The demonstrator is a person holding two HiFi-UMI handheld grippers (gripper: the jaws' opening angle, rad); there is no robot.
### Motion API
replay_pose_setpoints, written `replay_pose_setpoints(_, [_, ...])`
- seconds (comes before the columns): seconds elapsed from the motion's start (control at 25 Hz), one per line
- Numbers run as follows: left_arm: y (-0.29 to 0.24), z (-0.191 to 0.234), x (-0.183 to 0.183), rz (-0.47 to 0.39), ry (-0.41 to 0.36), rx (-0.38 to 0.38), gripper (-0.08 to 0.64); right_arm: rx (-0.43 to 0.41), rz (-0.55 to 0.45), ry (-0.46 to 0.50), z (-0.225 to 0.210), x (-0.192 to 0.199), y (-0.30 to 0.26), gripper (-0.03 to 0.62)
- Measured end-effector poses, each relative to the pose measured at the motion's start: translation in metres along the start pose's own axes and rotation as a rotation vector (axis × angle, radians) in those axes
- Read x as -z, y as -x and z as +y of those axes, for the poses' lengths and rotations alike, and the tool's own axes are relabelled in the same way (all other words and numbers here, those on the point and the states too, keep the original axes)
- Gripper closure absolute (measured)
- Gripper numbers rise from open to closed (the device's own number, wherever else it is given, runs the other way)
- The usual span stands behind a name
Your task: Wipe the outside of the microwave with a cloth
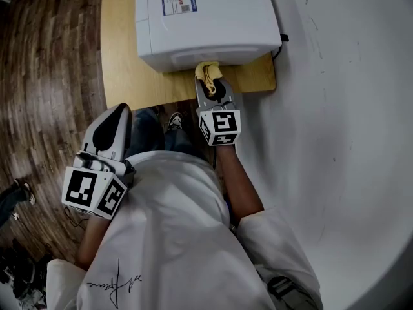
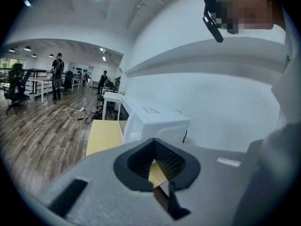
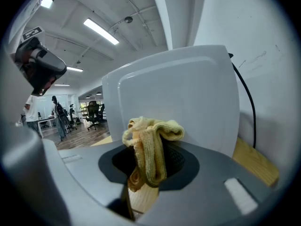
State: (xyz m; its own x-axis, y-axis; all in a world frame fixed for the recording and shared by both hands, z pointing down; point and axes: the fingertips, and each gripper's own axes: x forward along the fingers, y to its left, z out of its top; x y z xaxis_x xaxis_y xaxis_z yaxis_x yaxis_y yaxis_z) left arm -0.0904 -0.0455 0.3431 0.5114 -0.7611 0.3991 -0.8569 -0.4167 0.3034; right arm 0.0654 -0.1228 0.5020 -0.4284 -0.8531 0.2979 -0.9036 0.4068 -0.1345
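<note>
A white microwave (image 1: pixel 206 18) stands on a light wooden table (image 1: pixel 129 76) against a white wall. My right gripper (image 1: pixel 211 82) is shut on a bunched yellow cloth (image 1: pixel 208 75), held just in front of the microwave's near side panel (image 3: pixel 178 98); whether the cloth touches the panel I cannot tell. In the right gripper view the cloth (image 3: pixel 148 147) hangs folded between the jaws. My left gripper (image 1: pixel 111 129) is held low and back, off the table's near edge, with its jaws closed on nothing. The left gripper view shows the microwave (image 2: pixel 150 124) ahead.
A black power cord (image 3: pixel 247 102) runs down the wall behind the microwave. Wooden floor (image 1: pixel 45 76) lies to the left, with office chairs and people (image 2: pixel 57 74) far off. The person's white shirt (image 1: pixel 174 237) fills the lower head view.
</note>
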Motion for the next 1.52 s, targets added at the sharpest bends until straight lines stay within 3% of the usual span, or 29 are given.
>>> replay_pose_setpoints(0.48, [0.003,0.000,-0.003,-0.010,0.003,-0.045,0.568,-0.113,0.018,0.016,0.031,0.004,-0.011,0.474])
replay_pose_setpoints(0.88, [0.016,0.012,-0.005,-0.022,0.005,-0.126,0.568,-0.233,0.015,0.022,0.076,0.006,-0.022,0.474])
replay_pose_setpoints(1.36, [0.024,0.014,-0.010,-0.032,-0.015,-0.149,0.568,-0.473,0.026,0.077,0.158,0.008,-0.036,0.474])
replay_pose_setpoints(1.52, [0.021,0.009,-0.011,-0.023,-0.029,-0.128,0.568,-0.485,0.016,0.066,0.152,0.004,-0.019,0.474])
